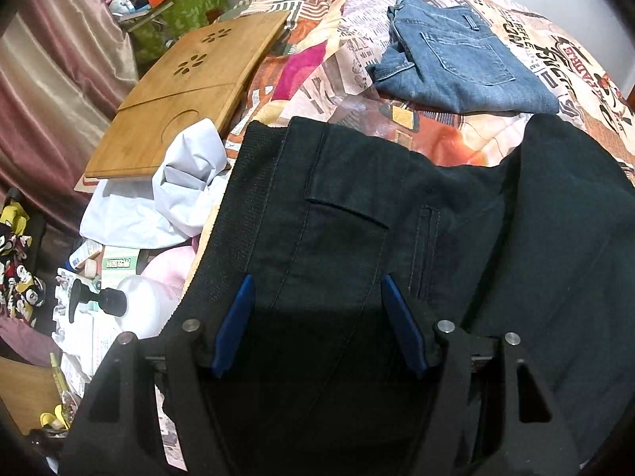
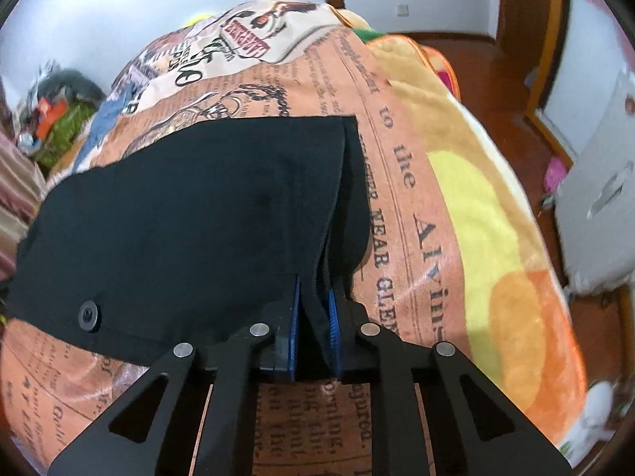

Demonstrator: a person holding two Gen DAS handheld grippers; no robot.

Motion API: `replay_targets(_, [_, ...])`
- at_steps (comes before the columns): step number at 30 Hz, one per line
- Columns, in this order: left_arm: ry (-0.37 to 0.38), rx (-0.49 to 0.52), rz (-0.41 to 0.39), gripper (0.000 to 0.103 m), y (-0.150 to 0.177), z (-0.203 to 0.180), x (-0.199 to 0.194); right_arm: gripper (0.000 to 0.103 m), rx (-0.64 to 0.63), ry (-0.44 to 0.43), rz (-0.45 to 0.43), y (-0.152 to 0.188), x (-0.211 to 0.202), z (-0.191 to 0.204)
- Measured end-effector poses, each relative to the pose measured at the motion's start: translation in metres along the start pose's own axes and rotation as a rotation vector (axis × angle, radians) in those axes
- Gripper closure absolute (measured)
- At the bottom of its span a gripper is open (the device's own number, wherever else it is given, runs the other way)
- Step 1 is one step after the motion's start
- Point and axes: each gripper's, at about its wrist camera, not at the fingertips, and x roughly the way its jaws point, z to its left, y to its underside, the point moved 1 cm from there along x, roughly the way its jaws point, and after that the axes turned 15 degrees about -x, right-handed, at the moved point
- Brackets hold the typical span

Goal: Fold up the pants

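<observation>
Black pants (image 1: 357,206) lie on the printed bedspread (image 1: 436,142), waistband at the left with a back pocket showing. My left gripper (image 1: 317,289) is open and hovers over the waist area, its blue pads (image 1: 238,317) spread wide above the cloth. In the right wrist view my right gripper (image 2: 313,297) is shut on the edge of the black pants (image 2: 198,206), near the leg hems, with a fold of cloth pinched between the blue pads (image 2: 332,317). A black button (image 2: 89,313) shows at the left.
Folded blue jeans (image 1: 464,59) lie at the back of the bed. A bamboo lap tray (image 1: 186,91), white cloth (image 1: 170,190) and a pump bottle (image 1: 135,305) crowd the left side. The bed edge and wooden floor (image 2: 516,91) lie to the right.
</observation>
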Motion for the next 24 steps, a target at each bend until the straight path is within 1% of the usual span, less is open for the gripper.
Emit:
replay_targets(5, [0.005,0.005,0.006,0.036,0.0,0.001,0.0,0.093,-0.053,0.059,-0.039,-0.013,-0.018,0.0])
replay_targets(8, [0.012,0.0,0.017,0.036,-0.002,0.002,0.0,0.094,-0.119,0.112,-0.092,-0.025,-0.037,0.006])
replay_targets(12, [0.047,-0.029,0.039,0.036,-0.006,0.007,-0.002,0.095,-0.146,0.144,-0.144,-0.038,-0.054,0.007])
replay_targets(14, [0.075,-0.052,0.052,0.036,-0.008,0.011,-0.003,0.095,-0.144,0.149,-0.154,-0.038,-0.057,0.005])
replay_targets(15, [0.085,-0.063,0.056,0.036,-0.008,0.013,-0.003,0.095,-0.14,0.153,-0.149,-0.037,-0.056,0.003])
replay_targets(18, [0.03,-0.073,0.059,0.036,-0.008,0.018,0.003,0.095,-0.122,0.16,-0.12,-0.03,-0.05,-0.004])
replay_targets(20, [0.051,-0.083,0.061,0.036,-0.006,0.021,0.006,0.095,-0.111,0.157,-0.095,-0.022,-0.046,-0.008])
replay_targets(21, [0.049,-0.082,0.058,0.035,-0.005,0.02,0.006,0.095,-0.102,0.147,-0.081,-0.017,-0.041,-0.012])
replay_targets(24, [0.006,-0.031,0.042,0.035,-0.001,0.01,0.008,0.095,-0.095,0.124,-0.013,-0.005,-0.016,-0.014])
